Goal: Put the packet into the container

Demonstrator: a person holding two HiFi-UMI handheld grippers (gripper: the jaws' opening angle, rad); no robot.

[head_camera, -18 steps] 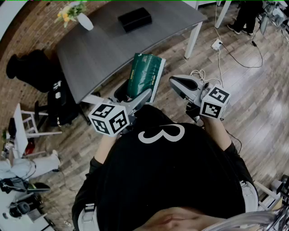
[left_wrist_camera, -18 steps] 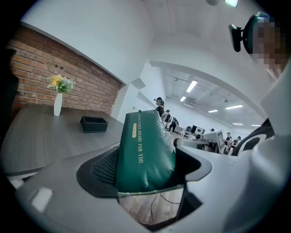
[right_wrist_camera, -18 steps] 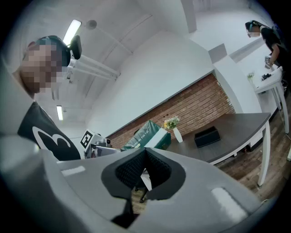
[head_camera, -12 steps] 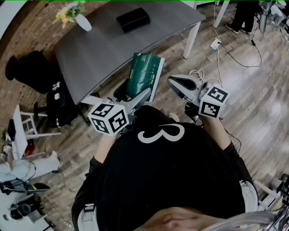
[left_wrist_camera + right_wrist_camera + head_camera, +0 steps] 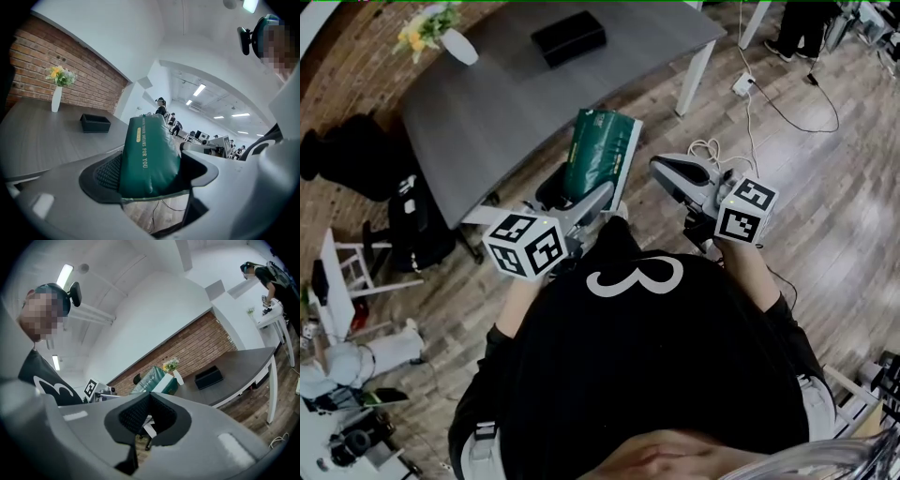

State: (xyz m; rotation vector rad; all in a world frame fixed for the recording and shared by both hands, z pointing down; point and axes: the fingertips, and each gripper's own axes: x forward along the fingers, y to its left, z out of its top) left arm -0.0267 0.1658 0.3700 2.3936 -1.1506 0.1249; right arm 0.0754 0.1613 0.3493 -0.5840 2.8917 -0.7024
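Observation:
A green packet (image 5: pixel 600 155) stands upright in the air over the near edge of the grey table (image 5: pixel 506 103). My left gripper (image 5: pixel 579 194) is shut on its lower end, and its jaws stand wide around the thick packet (image 5: pixel 147 159). The black container (image 5: pixel 569 37) sits at the far side of the table, well beyond the packet, and shows small in the left gripper view (image 5: pixel 95 123). My right gripper (image 5: pixel 664 171) hovers to the right of the packet, shut with nothing in it (image 5: pixel 150 397). That view also shows the packet (image 5: pixel 152 378) and the container (image 5: pixel 208 377).
A white vase with flowers (image 5: pixel 441 33) stands at the table's far left corner. A white table leg (image 5: pixel 697 75) comes down near a power strip and cables (image 5: pixel 741 89) on the wooden floor. Dark chairs and bags (image 5: pixel 356 155) lie at the left. A person (image 5: pixel 806 28) stands at the top right.
The table and container have slid slightly toward the upper left of the head view. Both grippers and the packet keep their places in the view.

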